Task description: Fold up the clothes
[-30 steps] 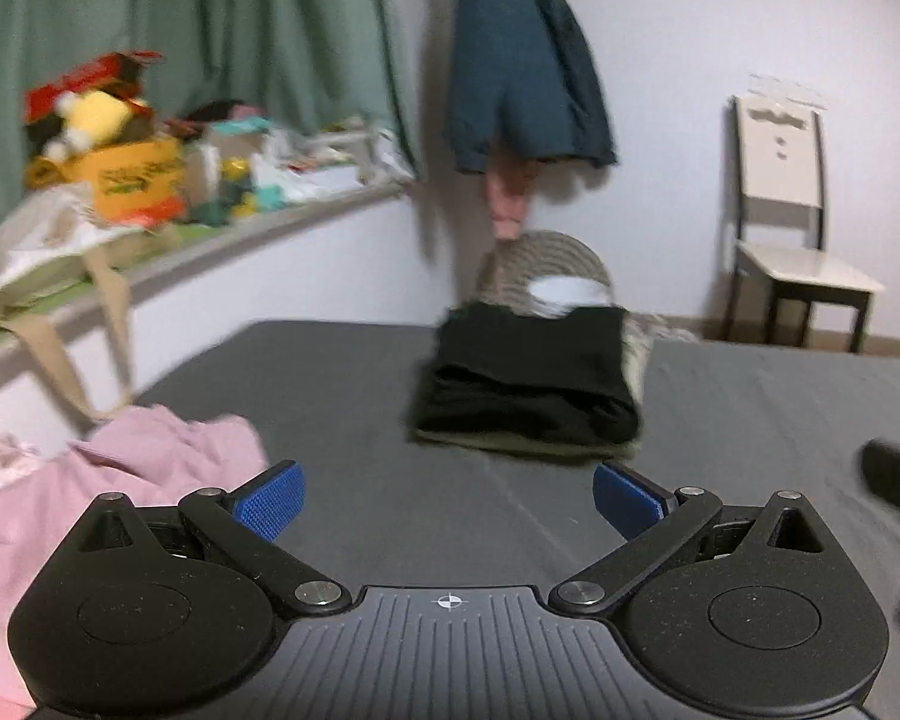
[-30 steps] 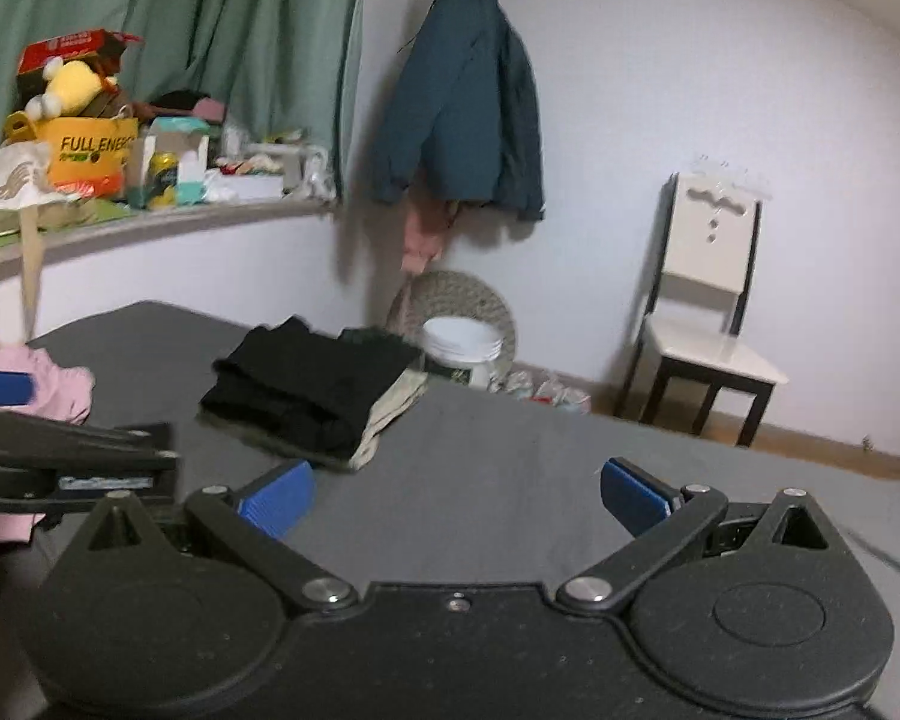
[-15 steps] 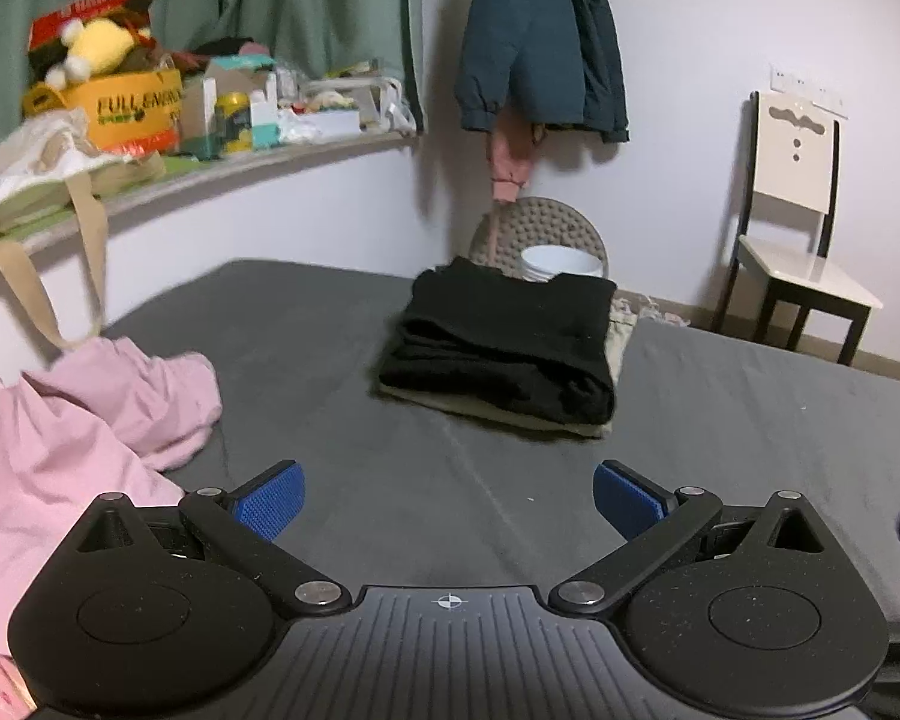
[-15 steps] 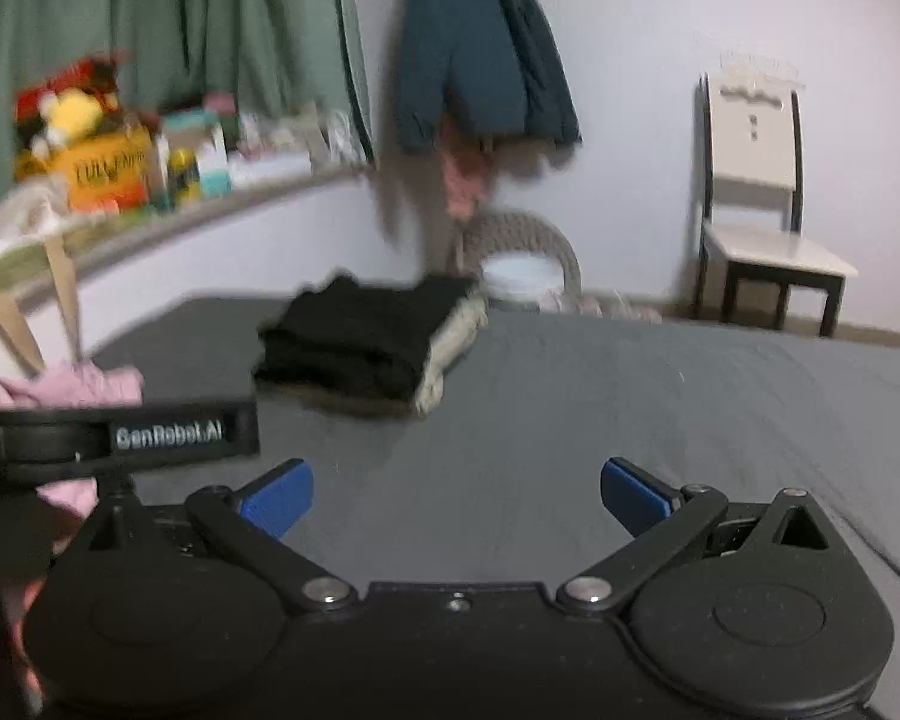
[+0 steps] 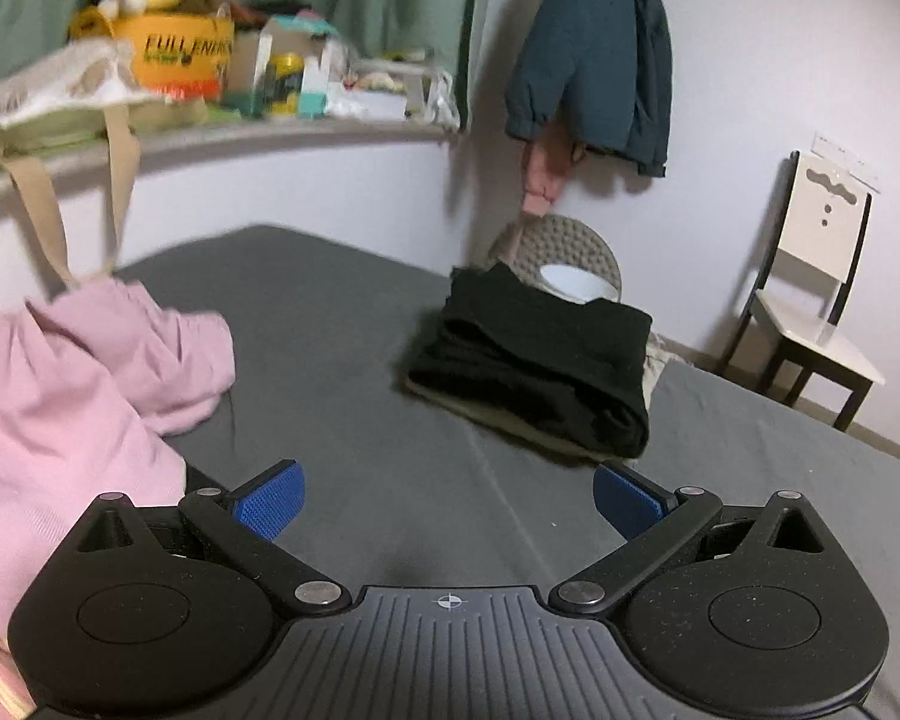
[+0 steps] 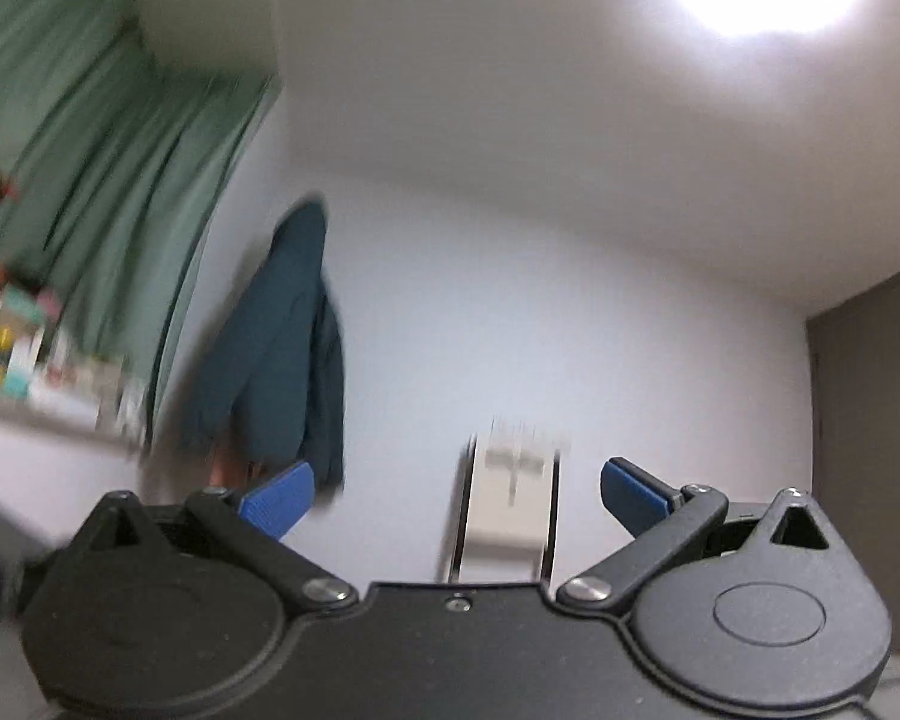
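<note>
The left gripper [image 5: 447,498] stands wide apart and empty over the grey bed [image 5: 342,324]; the right gripper [image 6: 450,495] too (tilted at the ceiling). A crumpled pink garment [image 5: 78,384] lies left, a folded black stack [image 5: 540,360] beyond. To fold well, pinch the pink hem low.

A dark grey bed [image 5: 342,324] carries the clothes. A crumpled pink garment [image 5: 72,396] lies on it at nine o'clock. A folded black stack [image 5: 540,360], resting on a beige piece [image 5: 510,420], sits at one o'clock, well apart from the pink one.
</note>
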`<state>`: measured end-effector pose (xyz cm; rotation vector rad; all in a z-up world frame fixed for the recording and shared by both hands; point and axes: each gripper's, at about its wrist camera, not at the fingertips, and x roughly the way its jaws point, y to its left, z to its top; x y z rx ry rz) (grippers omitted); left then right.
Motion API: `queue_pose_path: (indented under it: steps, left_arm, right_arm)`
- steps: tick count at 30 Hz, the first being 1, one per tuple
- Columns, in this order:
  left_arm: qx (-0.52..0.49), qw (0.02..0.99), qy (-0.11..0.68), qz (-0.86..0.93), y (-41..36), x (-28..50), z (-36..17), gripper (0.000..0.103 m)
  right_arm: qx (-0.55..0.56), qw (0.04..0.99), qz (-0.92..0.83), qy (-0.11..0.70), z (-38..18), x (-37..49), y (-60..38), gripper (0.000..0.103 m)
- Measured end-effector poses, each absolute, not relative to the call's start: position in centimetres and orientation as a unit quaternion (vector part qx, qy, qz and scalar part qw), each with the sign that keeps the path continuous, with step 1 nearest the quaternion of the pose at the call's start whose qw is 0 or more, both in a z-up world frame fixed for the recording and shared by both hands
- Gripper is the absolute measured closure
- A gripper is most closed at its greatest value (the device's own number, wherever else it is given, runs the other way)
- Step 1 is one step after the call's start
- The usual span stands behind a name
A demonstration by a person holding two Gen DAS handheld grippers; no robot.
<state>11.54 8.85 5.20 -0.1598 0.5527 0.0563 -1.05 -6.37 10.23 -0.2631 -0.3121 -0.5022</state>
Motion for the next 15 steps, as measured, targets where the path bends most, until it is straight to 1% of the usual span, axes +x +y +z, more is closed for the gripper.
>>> queue_pose_path:
  steps: [3, 4, 5, 6, 8, 11, 12, 13, 14, 15]
  left_arm:
    - [-0.073, 0.956, 0.282, 0.02, 8.4, 12.0, 4.9, 0.0]
    - [-0.072, 0.956, 0.284, 0.017, 8.2, 12.2, 4.9, 0.0]
    - [-0.071, 0.955, 0.286, 0.014, 8.1, 12.3, 5.0, 0.0]
    - [-0.07, 0.956, 0.285, 0.011, 8.1, 12.2, 5.1, 0.0]
    - [-0.066, 0.957, 0.281, 0.006, 8.1, 12.0, 5.4, 0.0]
    - [-0.056, 0.96, 0.275, 0.007, 8.1, 11.7, 6.0, 0.0]
    - [-0.057, 0.959, 0.277, 0.007, 8.2, 11.7, 6.1, 0.0]
    - [-0.058, 0.958, 0.28, 0.008, 8.3, 11.7, 6.2, 0.0]
    - [-0.06, 0.957, 0.284, 0.009, 8.5, 11.7, 6.3, 0.0]
    - [-0.061, 0.956, 0.287, 0.01, 8.6, 11.6, 6.4, 0.0]
  right_arm:
    - [-0.183, 0.93, -0.229, -0.22, 14.1, -2.2, -6.4, 0.0]
    - [-0.206, 0.926, -0.217, -0.232, 15.5, -2.6, -6.3, 0.0]
    - [-0.232, 0.926, -0.199, -0.22, 17.0, -2.8, -6.1, 0.0]
    - [-0.262, 0.931, -0.175, -0.182, 18.8, -2.9, -6.0, 0.0]
    - [-0.304, 0.942, -0.126, -0.062, 21.8, -2.4, -5.7, 0.0]
    - [-0.289, 0.941, -0.038, 0.173, 24.8, -0.9, -5.7, 0.0]
    - [-0.257, 0.931, 0.002, 0.259, 25.3, -0.5, -5.9, 0.0]
    - [-0.209, 0.923, 0.04, 0.321, 25.6, -0.4, -6.1, 0.0]
    - [-0.15, 0.914, 0.076, 0.369, 25.6, -0.3, -6.6, 0.0]
    - [-0.079, 0.908, 0.107, 0.398, 25.2, -0.4, -7.4, 0.0]
